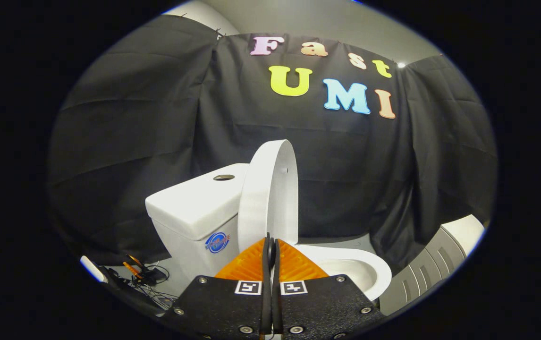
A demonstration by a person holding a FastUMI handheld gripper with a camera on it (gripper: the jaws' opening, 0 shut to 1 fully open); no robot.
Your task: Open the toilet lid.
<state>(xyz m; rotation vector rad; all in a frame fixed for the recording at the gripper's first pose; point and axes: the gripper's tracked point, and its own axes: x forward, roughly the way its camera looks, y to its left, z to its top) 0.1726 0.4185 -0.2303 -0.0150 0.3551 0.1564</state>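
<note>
The white oval plastic toilet lid (270, 193) stands raised, close to upright, seen nearly edge-on so that its rim and inner face curve up in front of the black cloth wall (133, 141). Its back leans toward the white ceramic cistern (195, 208), which sits just to one side of it and carries a round metallic flush button (224, 177) on its flat top and a small round blue sticker (217, 242) on its front face. Below the lid, the white ceramic toilet bowl (360, 269) lies open, its rim and hollow showing beyond and to the side of the fingers.

The hand-held gripper (270, 250) sits just in front of the lid's lower edge, its two fingers drawn together with only a thin slit between them and nothing held; the tips seem to reach the base of the lid, though contact cannot be confirmed.

Farther out, a tangle of dark cables with small orange-handled tools (140, 274) lies on the pale grey floor (346, 242) beside the cistern. On the opposite side, past the bowl, stands a grey ribbed cabinet-like unit with a pale top (435, 259), partly against the cloth wall.
</note>
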